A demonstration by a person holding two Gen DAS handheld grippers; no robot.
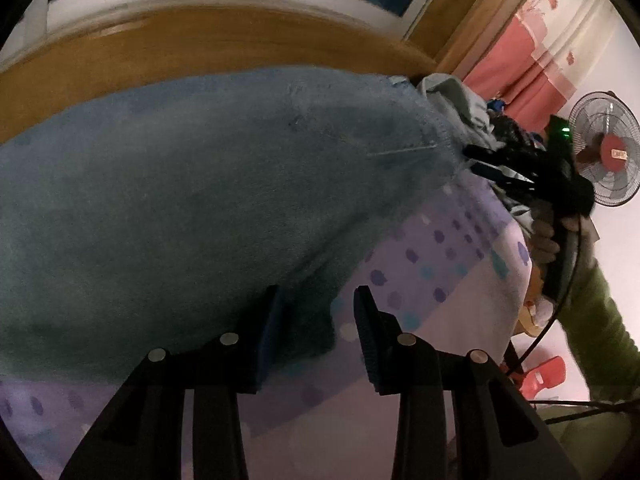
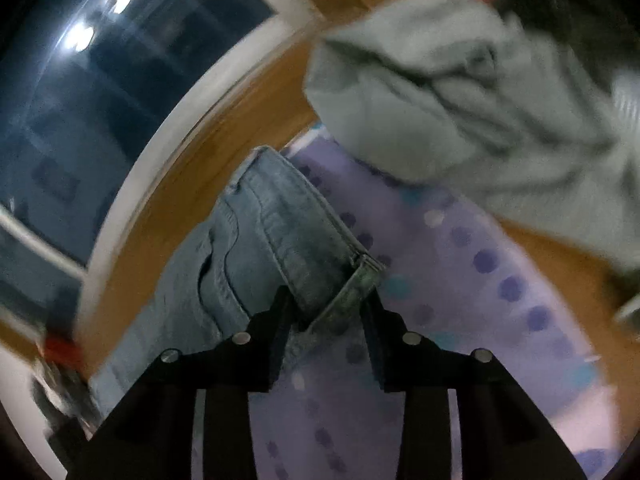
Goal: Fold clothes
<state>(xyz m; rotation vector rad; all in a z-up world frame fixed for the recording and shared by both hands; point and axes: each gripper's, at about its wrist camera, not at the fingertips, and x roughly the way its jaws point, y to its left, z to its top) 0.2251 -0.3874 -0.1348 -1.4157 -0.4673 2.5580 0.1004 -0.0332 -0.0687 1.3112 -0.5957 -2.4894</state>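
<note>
Ahead of my left claw [image 1: 318, 304], whose fingers are black, I see faded blue denim jeans [image 1: 192, 208] over a pale lilac sheet [image 1: 448, 264] dotted purple, teal and white. Beyond them runs an orange-brown wooden board [image 1: 200, 48]. Off to the claw's right hang pink-red curtains [image 1: 516, 60], with a red-hubbed fan [image 1: 610, 152] below. Past my right claw [image 2: 326, 312], up and to its right, lies a pale grey-green garment [image 2: 460, 92].

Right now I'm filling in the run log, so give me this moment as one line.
task: fold clothes | left gripper: around jeans edge | right gripper: gripping jeans waistband | surface: dotted sheet | nearby: grey garment
</note>
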